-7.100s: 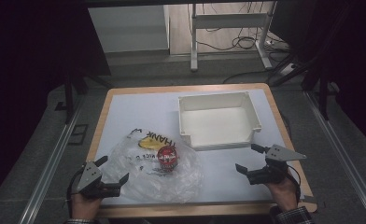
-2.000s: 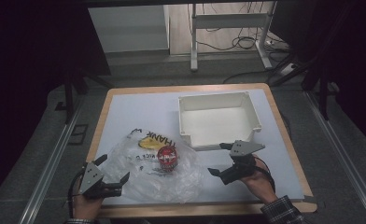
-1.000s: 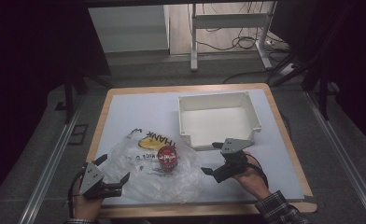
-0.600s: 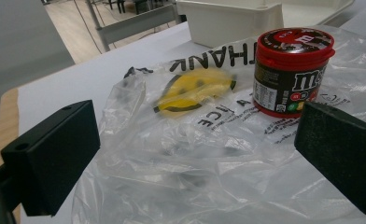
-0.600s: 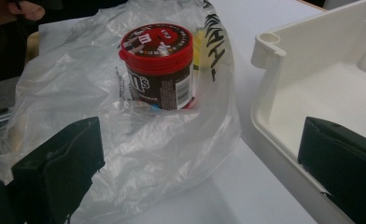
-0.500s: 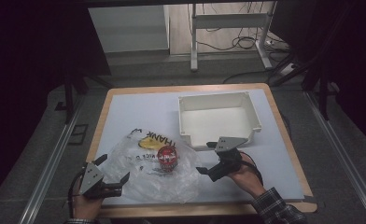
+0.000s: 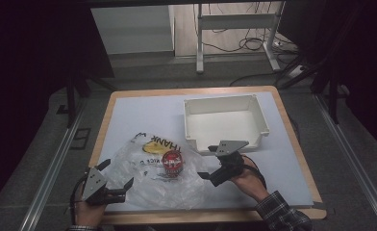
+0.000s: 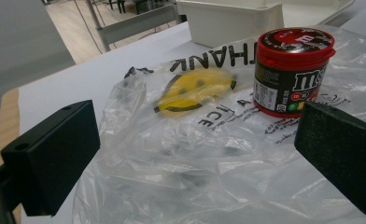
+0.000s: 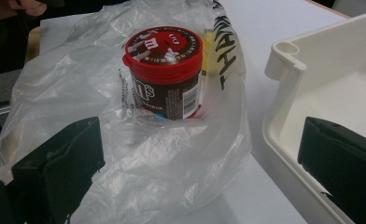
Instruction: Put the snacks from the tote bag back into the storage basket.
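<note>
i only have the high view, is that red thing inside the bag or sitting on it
Observer: The right gripper view shows the candy tub upright with the plastic bag folded up around its base; whether it is fully inside I cannot tell.
Operator: what is it exactly
Observer: The left gripper view shows a dark tub with a red lid and a candy label on its side.
Operator: are my jaws open
Observer: Yes. The right gripper is open, one jaw over the bag, the other beside the white bin. The left gripper is open too, with crumpled bag between its jaws.
</note>
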Motion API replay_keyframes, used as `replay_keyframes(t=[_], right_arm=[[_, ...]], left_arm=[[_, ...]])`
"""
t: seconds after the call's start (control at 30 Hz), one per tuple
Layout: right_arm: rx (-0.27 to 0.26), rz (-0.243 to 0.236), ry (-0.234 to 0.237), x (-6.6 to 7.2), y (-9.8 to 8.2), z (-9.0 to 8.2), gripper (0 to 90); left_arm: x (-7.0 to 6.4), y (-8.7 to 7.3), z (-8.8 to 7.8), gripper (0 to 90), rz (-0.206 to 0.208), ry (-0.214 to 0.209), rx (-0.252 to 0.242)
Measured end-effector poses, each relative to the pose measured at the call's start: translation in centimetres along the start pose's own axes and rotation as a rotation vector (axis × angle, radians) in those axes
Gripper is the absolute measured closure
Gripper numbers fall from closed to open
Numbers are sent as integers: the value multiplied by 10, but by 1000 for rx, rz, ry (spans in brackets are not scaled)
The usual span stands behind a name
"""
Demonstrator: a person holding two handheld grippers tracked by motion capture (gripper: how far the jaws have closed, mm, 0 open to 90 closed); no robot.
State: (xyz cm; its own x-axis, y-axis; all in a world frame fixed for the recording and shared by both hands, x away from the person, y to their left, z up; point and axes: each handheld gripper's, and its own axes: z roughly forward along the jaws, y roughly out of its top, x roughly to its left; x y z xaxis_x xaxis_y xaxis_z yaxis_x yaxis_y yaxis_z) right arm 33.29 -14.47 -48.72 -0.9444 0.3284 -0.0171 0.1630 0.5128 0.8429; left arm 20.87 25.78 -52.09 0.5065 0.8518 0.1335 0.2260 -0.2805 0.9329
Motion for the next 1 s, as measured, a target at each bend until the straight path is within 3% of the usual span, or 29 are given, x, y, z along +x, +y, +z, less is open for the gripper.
replay_keyframes(t=[0.5,1.0], right_arm=[[13,17,32,1,9,10,5],[27,-2,54,4,16,21,7]], left_arm=[[0,0,0,1,3,1,2],[-1,0,0,0,4,1,3]])
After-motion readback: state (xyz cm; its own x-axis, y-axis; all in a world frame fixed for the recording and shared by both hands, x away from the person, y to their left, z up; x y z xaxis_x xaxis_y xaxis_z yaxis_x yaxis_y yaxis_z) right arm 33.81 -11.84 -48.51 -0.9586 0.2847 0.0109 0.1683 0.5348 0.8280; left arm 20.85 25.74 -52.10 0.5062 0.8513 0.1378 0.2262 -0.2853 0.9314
